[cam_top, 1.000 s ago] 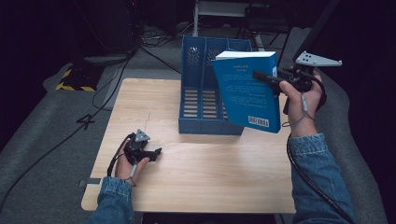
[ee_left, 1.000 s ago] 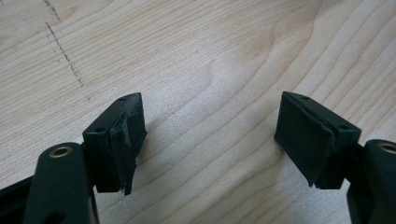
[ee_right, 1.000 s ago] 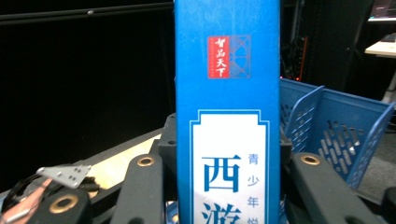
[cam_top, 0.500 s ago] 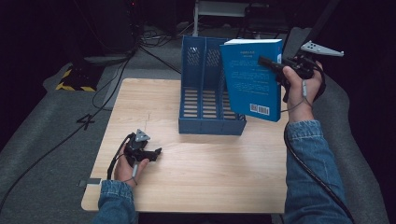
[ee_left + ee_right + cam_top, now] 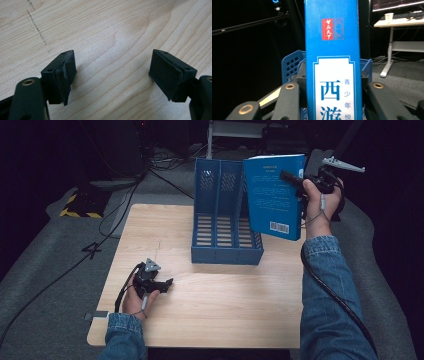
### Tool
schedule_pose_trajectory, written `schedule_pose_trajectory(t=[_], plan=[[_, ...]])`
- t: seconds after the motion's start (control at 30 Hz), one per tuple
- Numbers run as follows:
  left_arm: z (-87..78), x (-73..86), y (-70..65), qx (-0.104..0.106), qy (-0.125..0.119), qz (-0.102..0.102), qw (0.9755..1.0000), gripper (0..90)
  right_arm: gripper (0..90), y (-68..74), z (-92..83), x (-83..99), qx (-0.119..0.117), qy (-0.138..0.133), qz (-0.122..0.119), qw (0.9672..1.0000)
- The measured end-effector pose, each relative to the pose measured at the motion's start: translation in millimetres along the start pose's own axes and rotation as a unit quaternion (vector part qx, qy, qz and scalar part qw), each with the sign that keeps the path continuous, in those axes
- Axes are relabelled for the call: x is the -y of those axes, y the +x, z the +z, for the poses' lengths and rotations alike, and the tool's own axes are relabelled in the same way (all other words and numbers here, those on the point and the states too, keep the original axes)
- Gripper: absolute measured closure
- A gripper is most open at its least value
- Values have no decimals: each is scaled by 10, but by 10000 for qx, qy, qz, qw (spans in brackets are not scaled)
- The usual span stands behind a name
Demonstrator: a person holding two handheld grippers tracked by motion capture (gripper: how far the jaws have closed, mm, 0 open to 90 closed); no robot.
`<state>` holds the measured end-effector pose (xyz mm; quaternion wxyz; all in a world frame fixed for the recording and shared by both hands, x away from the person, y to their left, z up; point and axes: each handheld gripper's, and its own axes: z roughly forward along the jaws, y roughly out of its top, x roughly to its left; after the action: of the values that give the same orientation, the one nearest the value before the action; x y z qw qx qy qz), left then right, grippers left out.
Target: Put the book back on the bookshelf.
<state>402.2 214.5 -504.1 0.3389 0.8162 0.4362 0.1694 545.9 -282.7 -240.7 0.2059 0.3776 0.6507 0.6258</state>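
Two grippers, one book: my right gripper (image 5: 295, 179) is clamped on a blue book (image 5: 274, 195), held upright in the air above the tabletop's (image 5: 220, 290) far right corner, just beside the right wall of a blue two-slot file rack (image 5: 225, 215). In the right gripper view the jaws press the book's spine (image 5: 332, 62) from both sides. The spine carries a red-and-blue square emblem (image 5: 332, 29) with small white characters too fine to read, and below it a white panel printed with large blue Chinese characters, "西游", beside smaller ones, "青少年悦". The back cover, facing me in the high view, shows lines of small print I cannot make out and a white barcode (image 5: 280, 227) near its lower corner.

My left gripper (image 5: 159, 285) rests on the light wooden tabletop near its near left corner, jaws spread wide with nothing between them; a faint pencilled line (image 5: 37, 27) crosses the grain there.

Grey carpet (image 5: 45, 270) surrounds the table, cables (image 5: 115, 215) trail across it, and the room beyond is dark. A white desk (image 5: 397, 22) with a paper cup (image 5: 389, 16) stands in the background.
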Motion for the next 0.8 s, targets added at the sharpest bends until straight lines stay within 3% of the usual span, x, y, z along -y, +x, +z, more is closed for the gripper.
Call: schedule_pose_trajectory(t=[0.17, 0.33, 0.67, 0.8], plan=[[2, -4, 2, -14, 7, 13, 10000, 215, 617, -63, 62, -1, 104, 34, 144, 9998], [8, -8, -4, 3, 16, -43, 10000, 208, 617, -52, 177, -33, 395, 16, 172, 9991], [8, -8, -4, -1, 19, -46, 10000, 207, 616, -24, 454, 58, 470, -121, 297, 9984], [8, -8, -3, 5, 20, -41, 10000, 208, 615, 21, 579, 119, 390, -167, 304, 9986]])
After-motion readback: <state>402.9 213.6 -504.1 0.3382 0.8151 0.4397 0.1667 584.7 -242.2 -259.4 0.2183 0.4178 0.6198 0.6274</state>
